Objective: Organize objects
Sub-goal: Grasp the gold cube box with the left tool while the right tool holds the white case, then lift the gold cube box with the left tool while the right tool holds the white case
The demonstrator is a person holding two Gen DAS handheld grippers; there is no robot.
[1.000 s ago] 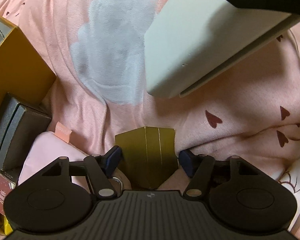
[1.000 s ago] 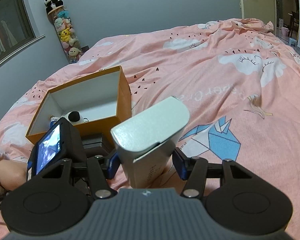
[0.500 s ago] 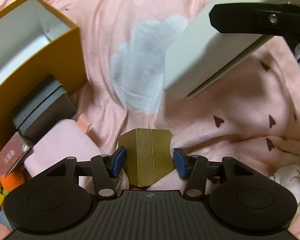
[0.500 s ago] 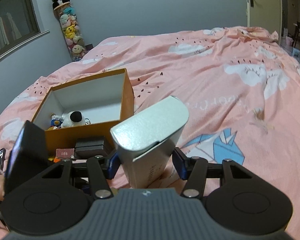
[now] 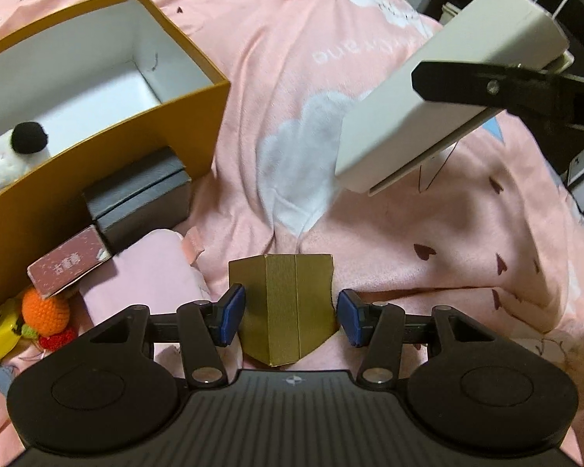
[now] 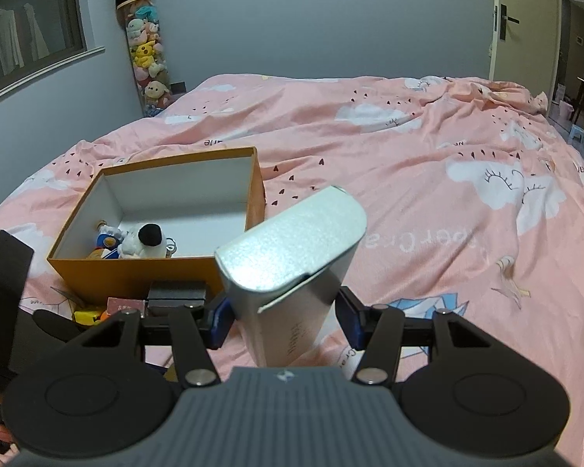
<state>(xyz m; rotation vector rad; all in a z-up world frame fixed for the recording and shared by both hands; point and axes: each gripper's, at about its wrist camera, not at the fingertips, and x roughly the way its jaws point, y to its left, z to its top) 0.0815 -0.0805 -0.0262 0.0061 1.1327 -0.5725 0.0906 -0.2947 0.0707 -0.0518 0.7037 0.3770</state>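
I see a bed covered by a pink quilt (image 6: 408,163) printed with white clouds and small dark hearts. Behind it stands a grey wall (image 6: 253,31), with a window at the left, a column of plush toys (image 6: 146,54) in the corner and a door (image 6: 525,23) at the right.

My landmark is the orange box (image 6: 136,280), open-topped with a white interior, resting on the quilt. Inside it lies a white plush toy (image 6: 144,243) with a black ear, among smaller items. Against the box's near wall sit a dark grey box (image 5: 140,198), a small pink box (image 5: 68,264), an orange knitted ball (image 5: 44,311) and a pink cloth (image 5: 152,272).

My left gripper (image 5: 290,319) points down at the quilt, near the orange box's near corner. Its blue pads (image 5: 231,311) press both sides of a gold carton (image 5: 286,307).

My right gripper (image 6: 284,319) is held above the quilt, right of the orange box. Its fingers clamp a white carton (image 6: 292,257), tilted, with its top flap slightly lifted.
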